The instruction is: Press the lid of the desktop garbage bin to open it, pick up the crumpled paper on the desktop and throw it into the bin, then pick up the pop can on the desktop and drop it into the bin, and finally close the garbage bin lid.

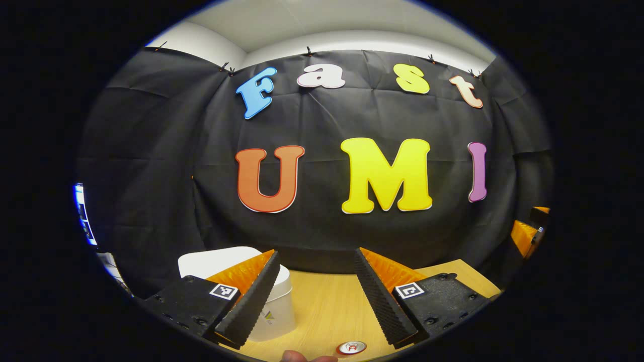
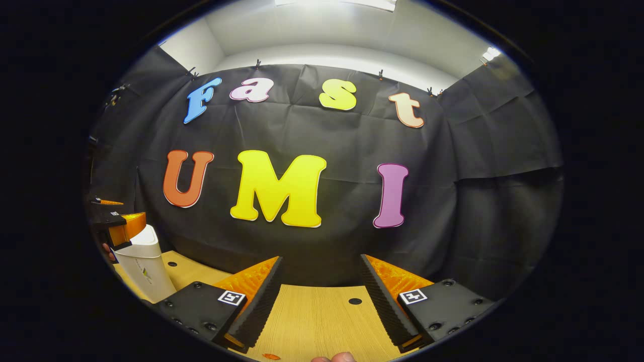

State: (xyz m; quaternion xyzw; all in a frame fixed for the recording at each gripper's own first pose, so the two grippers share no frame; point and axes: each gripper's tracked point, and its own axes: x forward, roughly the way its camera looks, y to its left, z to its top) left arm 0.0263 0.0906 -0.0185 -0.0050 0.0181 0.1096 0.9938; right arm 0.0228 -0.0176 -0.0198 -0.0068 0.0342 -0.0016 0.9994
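Wood-grain desk (image 1: 327,306) carried a white bin (image 1: 274,311) in the left gripper view, partly behind the left gripper (image 1: 317,296), whose fingers stood apart on nothing. Near the bin, toward the camera, stood a pop can (image 1: 351,347). The right gripper view put the bin (image 2: 143,266) at its far left, beside the right gripper (image 2: 319,296), likewise spread and empty. Black cloth (image 2: 478,201) walled the booth behind the bin.

We see the garbage bin (image 1: 274,306) on the table (image 1: 327,301), behind our left gripper's left finger | pop can (image 1: 351,347) near the table's front edge, right of the bin | right gripper view: bin (image 2: 143,269) far left, booth wall (image 2: 327,241) behind the table.
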